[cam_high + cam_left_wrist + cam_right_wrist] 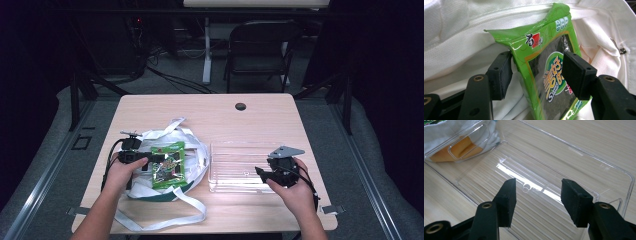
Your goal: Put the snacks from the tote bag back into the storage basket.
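Green seaweed snack packet (544, 75) stands on the white cloth bag (192, 145), between the left gripper's (536, 72) parted jaws; clear plastic bin (235, 167) lies rightward, under the open right gripper (537, 195).

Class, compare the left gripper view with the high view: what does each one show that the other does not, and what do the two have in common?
Left gripper view alone: the printed label on the green snack packet up close, standing between the open jaws of the left hand-held gripper.

High view alone: the clear plastic tray, the right hand-held gripper at its near right edge, the wooden table and a chair behind.

Both: the packet and the white cloth bag under it.
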Demonstrator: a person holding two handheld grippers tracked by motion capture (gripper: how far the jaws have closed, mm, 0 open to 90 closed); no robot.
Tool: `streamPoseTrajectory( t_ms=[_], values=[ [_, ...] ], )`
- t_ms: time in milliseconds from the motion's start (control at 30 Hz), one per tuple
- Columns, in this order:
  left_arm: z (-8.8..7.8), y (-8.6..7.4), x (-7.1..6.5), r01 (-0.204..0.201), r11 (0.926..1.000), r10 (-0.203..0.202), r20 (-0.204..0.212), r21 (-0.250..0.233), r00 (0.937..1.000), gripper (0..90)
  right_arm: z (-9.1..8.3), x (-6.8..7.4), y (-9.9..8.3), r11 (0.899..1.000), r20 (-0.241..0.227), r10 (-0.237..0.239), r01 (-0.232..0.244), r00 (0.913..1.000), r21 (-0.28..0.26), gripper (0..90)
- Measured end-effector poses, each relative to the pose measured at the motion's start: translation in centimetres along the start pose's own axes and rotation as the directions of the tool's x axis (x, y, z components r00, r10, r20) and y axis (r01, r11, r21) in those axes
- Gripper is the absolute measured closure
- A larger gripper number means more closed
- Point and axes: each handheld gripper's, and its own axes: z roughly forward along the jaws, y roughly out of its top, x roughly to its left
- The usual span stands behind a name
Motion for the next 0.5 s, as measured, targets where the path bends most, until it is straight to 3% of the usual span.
streamPoseTrajectory(
  t_ms=[500],
  values=[
    [0.34,0.14,-0.24,-0.007,0.9999,0.007,0.028,0.012,0.9996,42.3,-0.14,0.02,-0.22,1.000,0.005,0.006,-0.006,1.0000,-0.007,46.4]
  ],
)
